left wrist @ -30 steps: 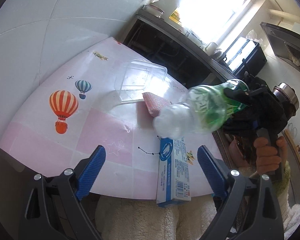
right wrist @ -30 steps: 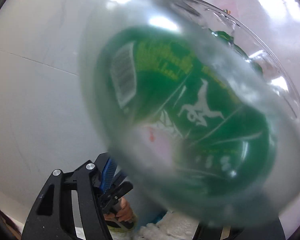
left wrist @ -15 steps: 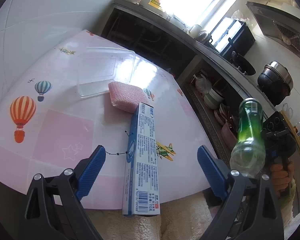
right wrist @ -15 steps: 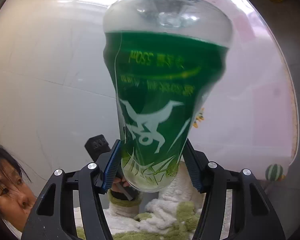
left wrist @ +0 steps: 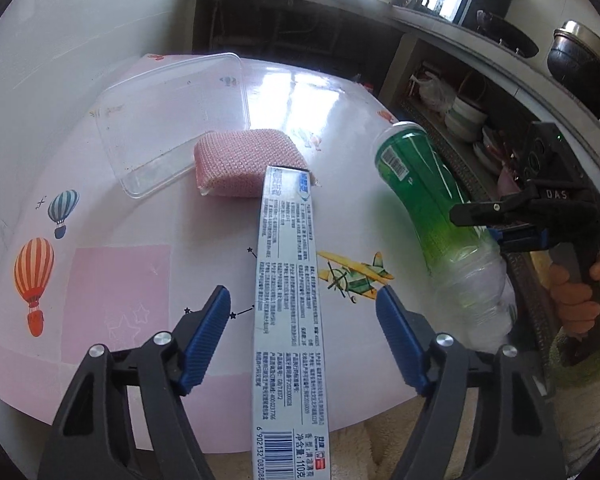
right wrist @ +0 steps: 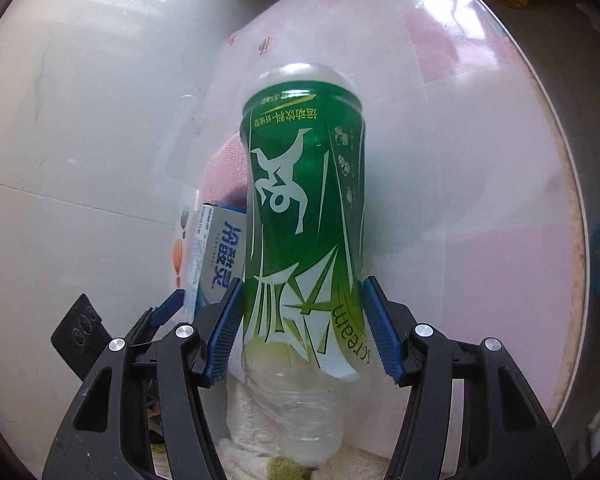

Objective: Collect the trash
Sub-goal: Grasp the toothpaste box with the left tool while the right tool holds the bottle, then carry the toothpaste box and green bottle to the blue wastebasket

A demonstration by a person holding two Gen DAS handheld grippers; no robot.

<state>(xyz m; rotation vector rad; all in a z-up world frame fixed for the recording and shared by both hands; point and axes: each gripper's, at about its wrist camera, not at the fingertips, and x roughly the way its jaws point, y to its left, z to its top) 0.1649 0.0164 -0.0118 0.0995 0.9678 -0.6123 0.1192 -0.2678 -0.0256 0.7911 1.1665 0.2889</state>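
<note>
Straddling toothpaste box [left wrist: 288, 292], left gripper [left wrist: 303, 322] jaws closing, not touching; box's long axis runs straight ahead. Right gripper [right wrist: 302, 326] clamps green bottle [right wrist: 306, 216].

I see my round table [left wrist: 100, 272], printed with hot-air balloons. Behind it, a dark pot [left wrist: 580, 68] sits on the counter [left wrist: 440, 20]. Bowls [left wrist: 466, 116] are stacked below.

Left gripper [left wrist: 303, 312] brought lower and nearer over toothpaste box [left wrist: 290, 312]; box now lies lengthwise between blue pads, untouched; jaws just narrowed. Green bottle [right wrist: 304, 216], clamped in right gripper [right wrist: 302, 328], swung from blurred tilt to steady, base pointing away toward table [left wrist: 120, 260].
</note>
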